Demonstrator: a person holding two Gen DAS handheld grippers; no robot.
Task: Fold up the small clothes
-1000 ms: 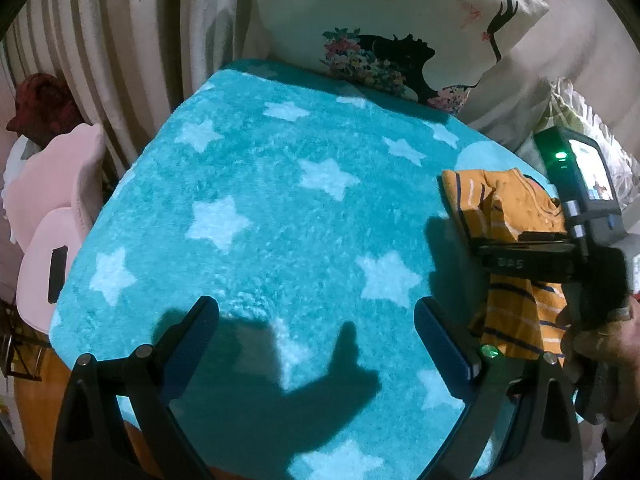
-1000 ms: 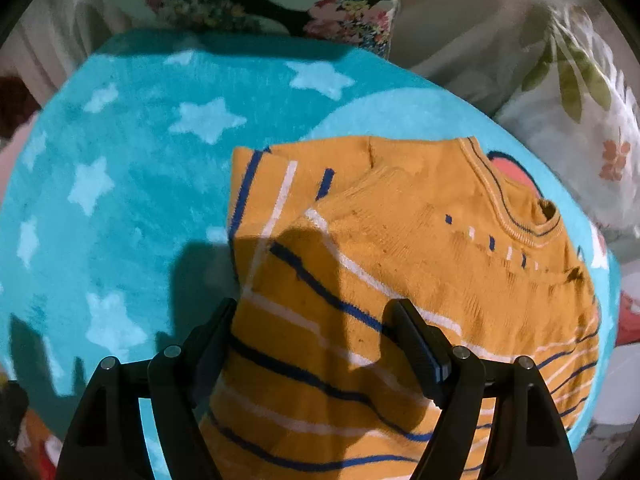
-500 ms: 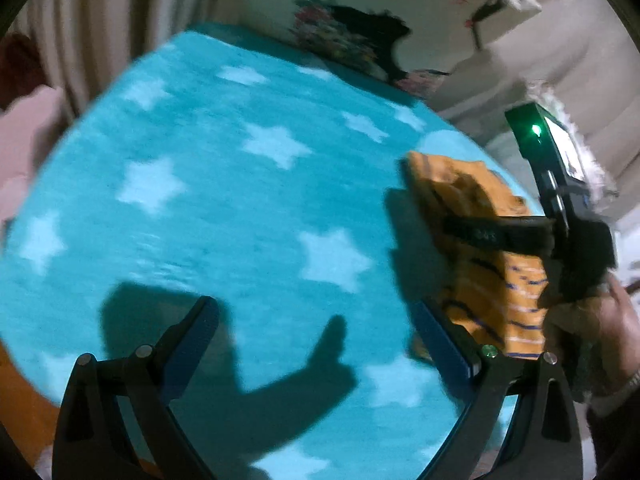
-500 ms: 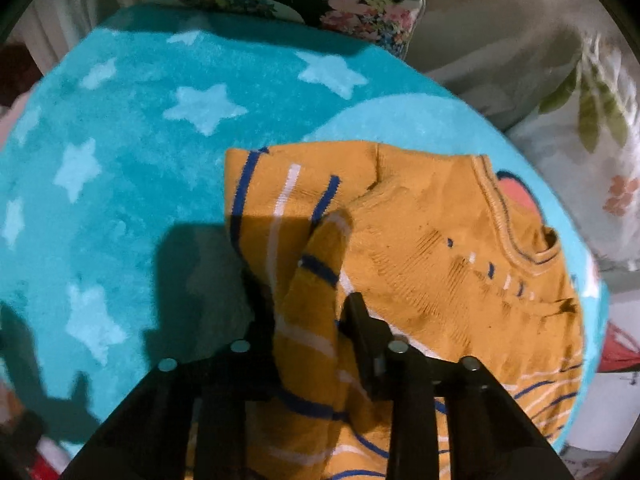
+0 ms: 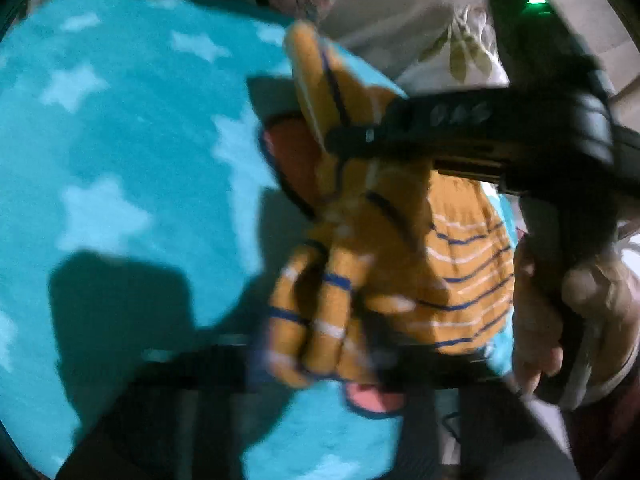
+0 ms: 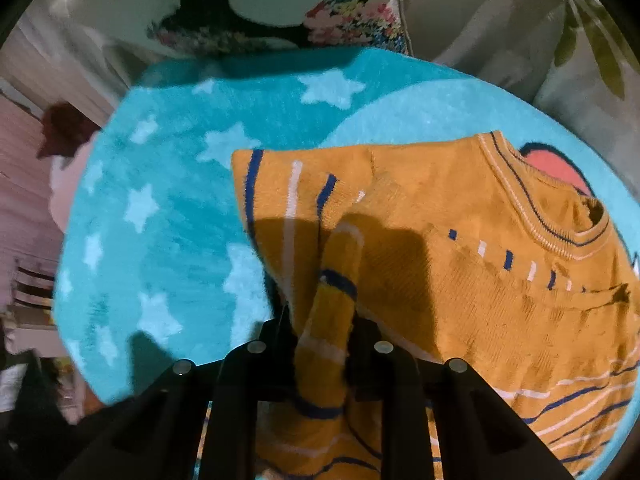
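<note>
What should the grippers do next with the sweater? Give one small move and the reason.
Probably carry the pinched fold across the sweater toward its neckline side and lay it flat. The right gripper is shut on a bunched ridge of fabric raised off the blanket, and the left gripper, though blurred, seems to grip the hem end too, so both hold one edge.

right gripper point(image 6: 324, 344): jaws closed, a pinch of fabric clamped between them, reaching leftward across the left wrist view | right hand point(image 5: 576, 312): wrapped around its handle | left gripper point(image 5: 320, 360): blurred, jaws drawn together on bunched fabric
</note>
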